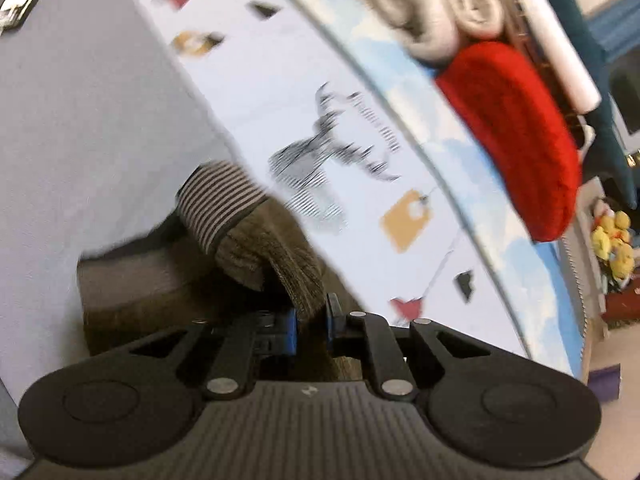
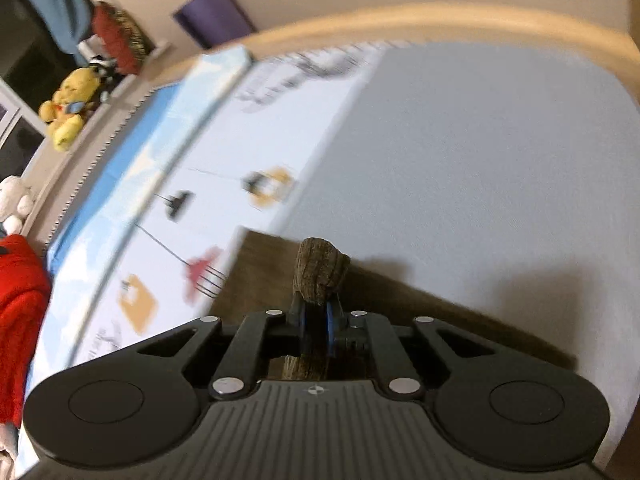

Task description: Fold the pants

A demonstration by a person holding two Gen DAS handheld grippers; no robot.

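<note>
The pants (image 1: pixel 264 248) are brown knit with a striped waistband (image 1: pixel 218 204). They hang over a pale grey sheet. My left gripper (image 1: pixel 312 320) is shut on a fold of the brown fabric just behind the waistband. In the right wrist view my right gripper (image 2: pixel 318 320) is shut on another bunched edge of the pants (image 2: pixel 320 272), and the rest of the cloth (image 2: pixel 400 304) spreads flat on the sheet below. Both views are motion-blurred.
A printed bed cover (image 1: pixel 304 120) with small pictures lies beside the grey sheet (image 2: pixel 480 160). A red garment (image 1: pixel 516 136) and folded cream clothes (image 1: pixel 432 4) lie at the bed's far side. A wooden bed rim (image 2: pixel 400 24), yellow plush toys (image 2: pixel 68 108) and a purple mat (image 2: pixel 216 16) are beyond.
</note>
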